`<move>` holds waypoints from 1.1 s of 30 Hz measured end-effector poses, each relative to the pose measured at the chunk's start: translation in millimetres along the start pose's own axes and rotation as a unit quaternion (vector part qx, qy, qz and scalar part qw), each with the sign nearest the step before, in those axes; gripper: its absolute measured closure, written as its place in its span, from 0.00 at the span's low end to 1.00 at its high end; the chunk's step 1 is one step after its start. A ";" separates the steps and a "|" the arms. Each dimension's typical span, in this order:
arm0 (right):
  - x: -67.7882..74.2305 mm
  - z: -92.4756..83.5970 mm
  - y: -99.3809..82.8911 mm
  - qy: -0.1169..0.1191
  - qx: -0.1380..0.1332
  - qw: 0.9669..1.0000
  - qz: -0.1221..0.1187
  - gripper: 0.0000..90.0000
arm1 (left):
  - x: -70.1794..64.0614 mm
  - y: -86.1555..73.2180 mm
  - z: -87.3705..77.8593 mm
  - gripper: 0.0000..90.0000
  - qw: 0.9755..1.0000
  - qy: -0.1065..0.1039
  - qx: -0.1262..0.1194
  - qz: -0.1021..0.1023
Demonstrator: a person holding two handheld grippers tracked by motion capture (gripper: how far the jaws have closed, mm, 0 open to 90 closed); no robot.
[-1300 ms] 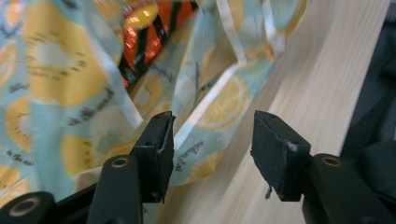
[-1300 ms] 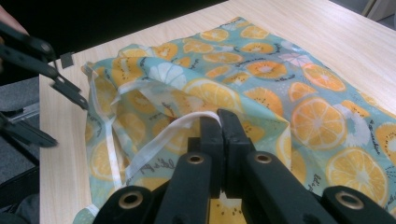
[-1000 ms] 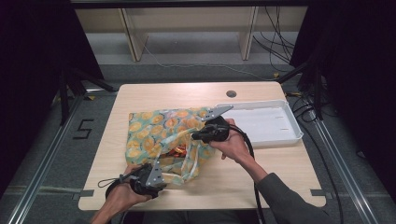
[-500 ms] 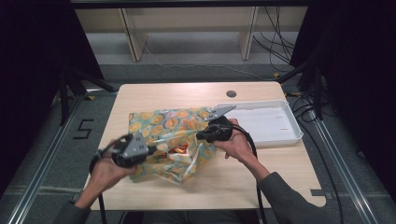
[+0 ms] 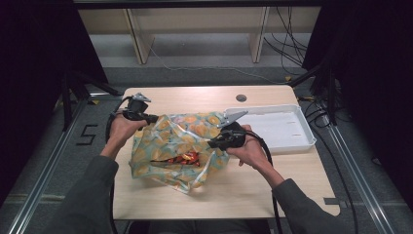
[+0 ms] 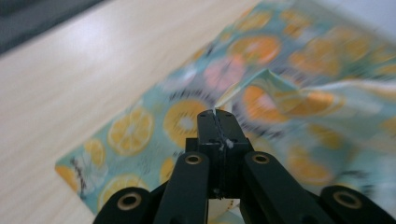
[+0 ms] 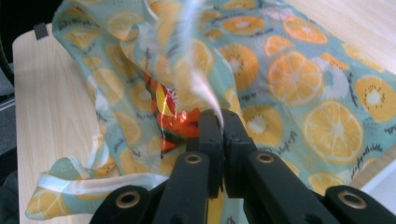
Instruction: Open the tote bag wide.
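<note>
A teal plastic bag printed with orange slices (image 5: 175, 146) lies on the light wooden table (image 5: 253, 180), left of a white rectangular tray (image 5: 302, 131). The left gripper (image 5: 155, 118) is clenched on the bag's upper left edge. The right gripper (image 5: 210, 144) is clenched on a fold of its right rim. An orange snack packet (image 7: 170, 123) shows inside the mouth.
</note>
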State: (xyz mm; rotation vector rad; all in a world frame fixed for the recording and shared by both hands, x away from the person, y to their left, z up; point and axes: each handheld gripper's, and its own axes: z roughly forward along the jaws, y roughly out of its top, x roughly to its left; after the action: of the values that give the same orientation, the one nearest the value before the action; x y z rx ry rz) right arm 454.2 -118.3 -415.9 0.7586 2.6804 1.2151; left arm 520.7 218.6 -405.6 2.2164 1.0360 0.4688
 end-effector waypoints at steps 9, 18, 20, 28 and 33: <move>-8.1 6.3 -11.4 0.001 0.022 0.999 0.029 0.97 | 0.5 -29.3 24.9 0.87 0.997 -0.022 0.075 -0.018; -12.4 7.8 -13.0 0.000 0.021 0.999 0.038 0.97 | -33.2 -29.0 -53.9 0.49 1.000 0.025 -0.005 0.013; -11.7 9.0 -13.0 -0.003 0.024 0.999 0.043 0.97 | -48.1 -35.0 -68.7 0.46 0.999 0.025 -0.010 0.032; -12.7 10.2 -12.9 0.000 0.029 0.999 0.040 0.97 | -102.2 -71.4 -66.6 0.43 0.997 -0.003 -0.016 0.078; -12.5 9.7 -13.6 0.001 0.028 0.998 0.048 0.96 | -123.4 -86.2 -41.6 0.39 0.995 0.023 -0.002 0.096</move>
State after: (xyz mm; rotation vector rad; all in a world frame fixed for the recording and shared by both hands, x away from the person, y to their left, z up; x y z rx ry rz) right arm 462.5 -125.3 -433.7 0.9035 2.7184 1.1647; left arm 373.0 181.0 -439.8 2.3236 0.8467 0.6071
